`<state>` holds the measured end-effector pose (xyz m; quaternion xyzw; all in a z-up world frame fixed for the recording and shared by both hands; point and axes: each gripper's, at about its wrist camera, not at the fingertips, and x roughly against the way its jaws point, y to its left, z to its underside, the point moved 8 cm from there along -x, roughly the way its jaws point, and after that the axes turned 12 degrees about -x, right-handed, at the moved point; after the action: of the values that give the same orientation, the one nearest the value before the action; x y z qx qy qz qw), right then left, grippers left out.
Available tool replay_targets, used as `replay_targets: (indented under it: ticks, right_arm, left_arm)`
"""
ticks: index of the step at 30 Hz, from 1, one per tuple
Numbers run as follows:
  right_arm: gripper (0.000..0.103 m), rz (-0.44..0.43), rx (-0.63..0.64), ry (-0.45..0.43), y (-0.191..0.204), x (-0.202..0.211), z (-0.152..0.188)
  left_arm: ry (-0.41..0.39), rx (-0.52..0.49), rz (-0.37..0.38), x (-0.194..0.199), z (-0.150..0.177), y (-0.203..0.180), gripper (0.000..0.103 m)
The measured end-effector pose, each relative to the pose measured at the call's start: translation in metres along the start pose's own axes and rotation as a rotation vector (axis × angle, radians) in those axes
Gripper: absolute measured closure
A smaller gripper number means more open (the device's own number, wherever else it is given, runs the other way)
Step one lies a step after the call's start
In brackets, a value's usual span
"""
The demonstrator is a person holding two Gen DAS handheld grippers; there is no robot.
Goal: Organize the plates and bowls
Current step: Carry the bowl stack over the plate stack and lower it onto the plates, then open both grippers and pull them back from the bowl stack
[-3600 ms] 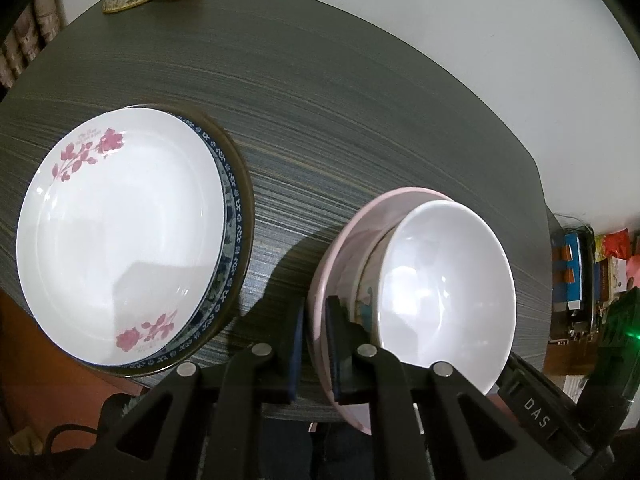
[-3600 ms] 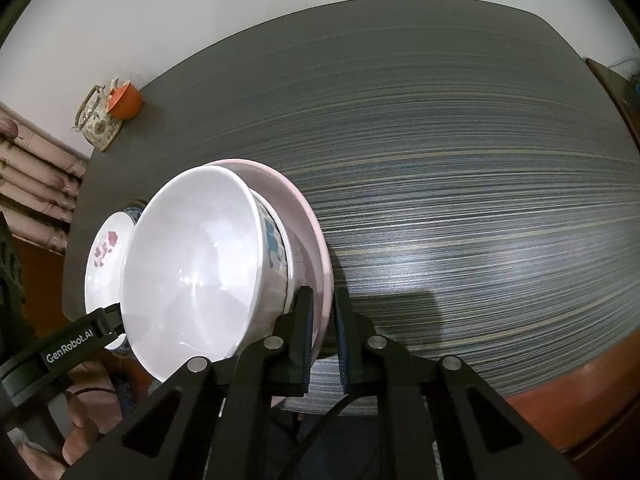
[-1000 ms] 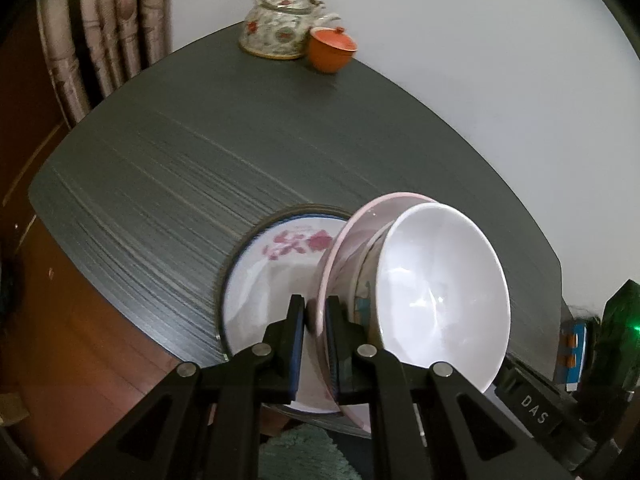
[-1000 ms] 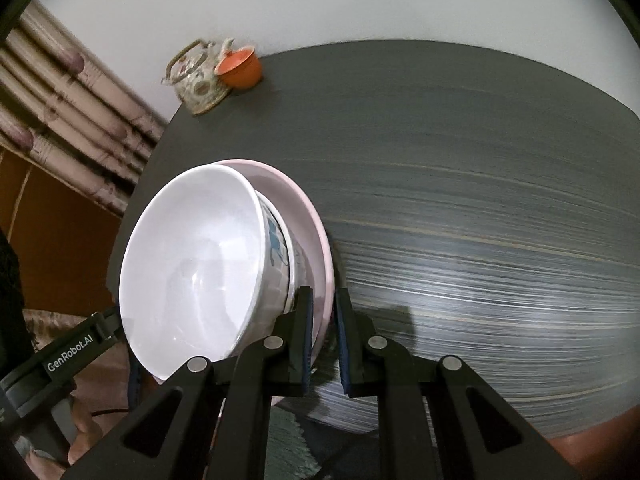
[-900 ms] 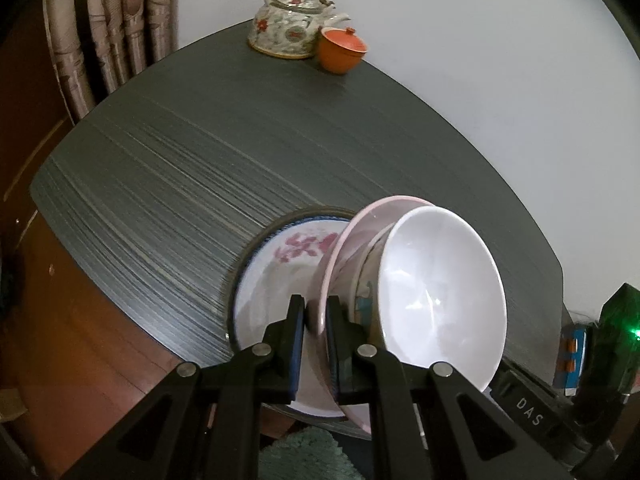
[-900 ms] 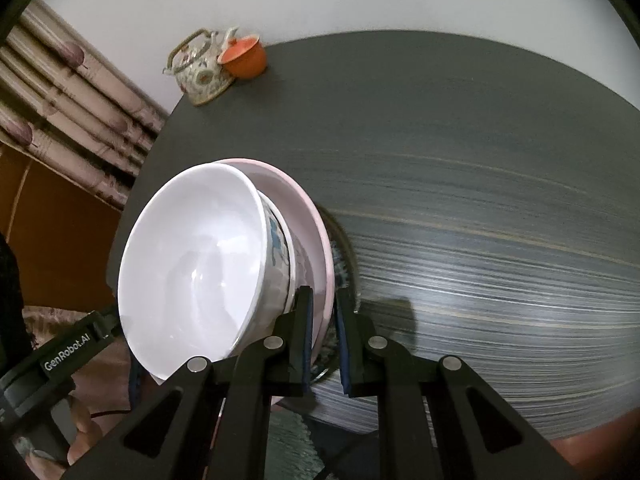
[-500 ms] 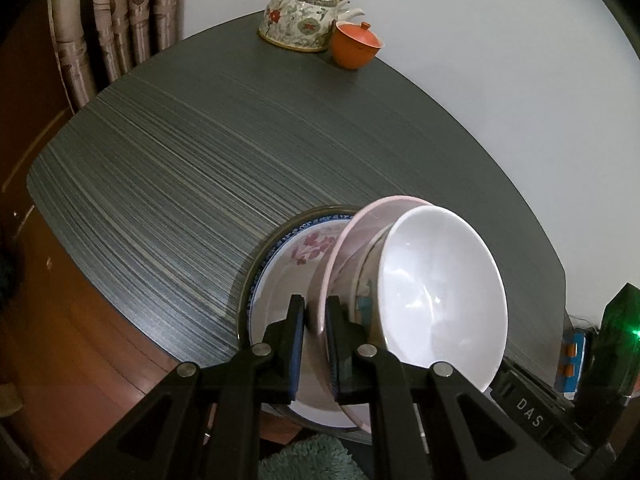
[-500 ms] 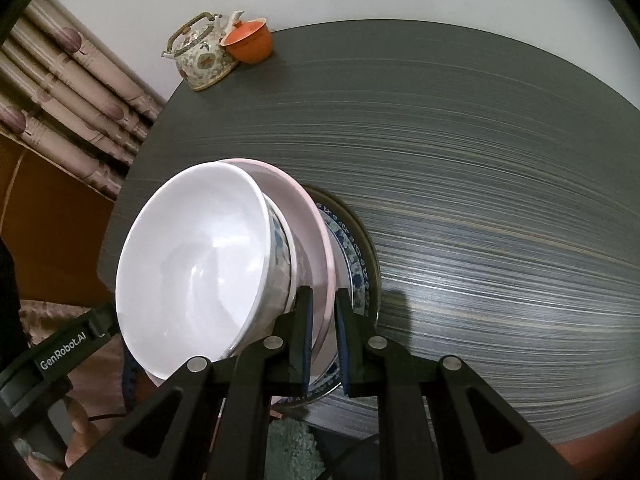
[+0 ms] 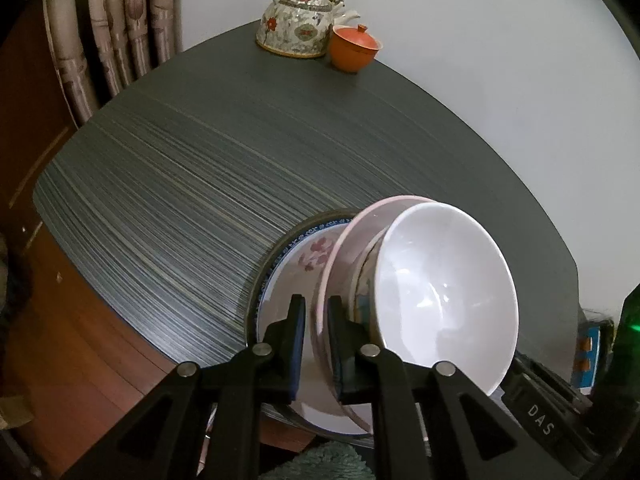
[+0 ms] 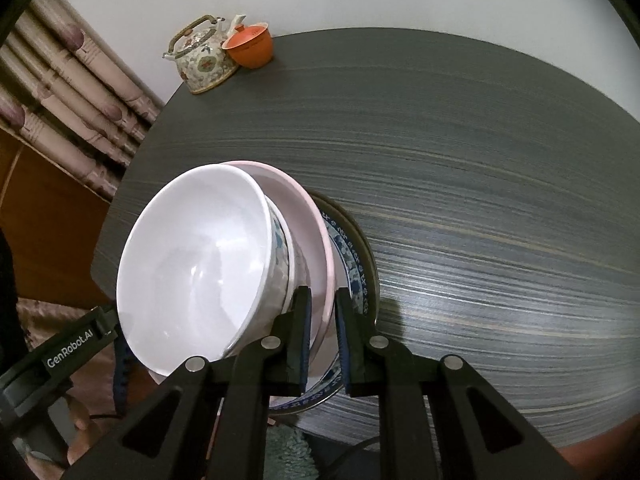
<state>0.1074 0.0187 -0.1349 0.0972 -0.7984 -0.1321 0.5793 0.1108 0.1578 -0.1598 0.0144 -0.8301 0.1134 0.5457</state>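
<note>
Both grippers hold one pink plate (image 9: 352,248) (image 10: 308,216) by opposite rims. My left gripper (image 9: 316,340) and my right gripper (image 10: 322,320) are each shut on its edge. On the pink plate sits a patterned bowl (image 10: 282,252) with a white bowl (image 9: 440,292) (image 10: 200,256) nested inside it. The load hangs just above a stack on the table: a white plate with pink flowers (image 9: 308,256) on a blue-rimmed plate (image 10: 352,264). Whether the pink plate touches the stack is hidden.
A dark striped table (image 9: 200,168) (image 10: 480,208) carries a floral teapot (image 9: 300,26) (image 10: 202,56) and an orange lidded cup (image 9: 354,48) (image 10: 250,46) at its far corner by the wall. A curtain (image 10: 60,92) hangs at left. The plate stack sits near the table's front edge.
Both grippers have carried the pink plate with its bowls leftward from bare table to over the flowered plate stack, and the load sits more squarely above it than half a second ago.
</note>
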Motion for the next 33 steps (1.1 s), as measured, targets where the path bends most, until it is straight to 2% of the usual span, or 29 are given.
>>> replay_targets:
  ticks: [2, 3, 6, 8, 12, 15, 18, 27, 33]
  right_arm:
    - [0.084, 0.011, -0.003, -0.004, -0.003, 0.001, 0.001]
    - [0.079, 0.016, -0.007, -0.007, -0.005, 0.002, 0.001]
    - [0.065, 0.018, -0.018, -0.013, -0.012, 0.004, 0.002]
    - [0.056, 0.014, -0.026, -0.015, -0.018, 0.007, 0.003]
    - [0.042, 0.001, -0.020, -0.026, -0.024, 0.014, 0.005]
    - [0.033, -0.015, -0.023, -0.035, -0.026, 0.020, 0.008]
    - [0.028, -0.021, -0.011, -0.035, -0.026, 0.023, 0.014]
    - [0.012, 0.000, 0.081, -0.099, -0.022, 0.031, 0.034]
    - [0.009, -0.025, 0.110, -0.121, -0.016, 0.035, 0.040]
  left_arm:
    - [-0.007, -0.003, -0.004, 0.003, 0.000, 0.000, 0.090]
    - [-0.010, -0.006, -0.005, 0.004, -0.001, 0.000, 0.090]
    - [-0.020, -0.017, -0.033, 0.010, 0.000, 0.002, 0.082]
    - [-0.023, -0.021, -0.047, 0.013, 0.000, 0.004, 0.073]
    - [-0.034, -0.021, -0.056, 0.019, 0.000, 0.006, 0.069]
    - [-0.051, -0.032, -0.080, 0.024, 0.001, 0.008, 0.056]
    - [-0.076, -0.061, -0.129, 0.031, 0.004, 0.005, 0.053]
    - [-0.081, -0.105, -0.162, 0.034, 0.014, -0.006, 0.052]
    - [-0.083, -0.123, -0.172, 0.036, 0.018, -0.011, 0.049]
